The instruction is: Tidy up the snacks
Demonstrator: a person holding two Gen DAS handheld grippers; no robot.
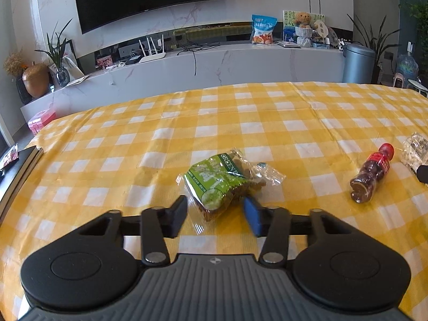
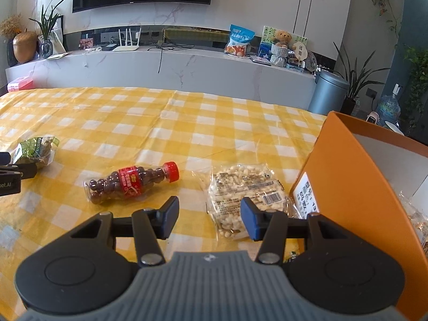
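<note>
Left wrist view: left gripper [image 1: 215,215] brackets the green snack packet's [image 1: 214,184] near end, pads beside the wrapper but not visibly pressing; packet lies lengthwise ahead on the checked tablecloth [image 1: 240,123].

A thin yellow-checked cloth [image 1: 240,123] with faint creases covers the counter. The green snack packet [image 1: 214,184] is glossy crinkled plastic film, as is the clear peanut-bar wrapper [image 2: 243,190]. The small bottle [image 2: 128,184] is shiny clear plastic with a red cap. The orange box [image 2: 347,187] looks like matt smooth card.
</note>
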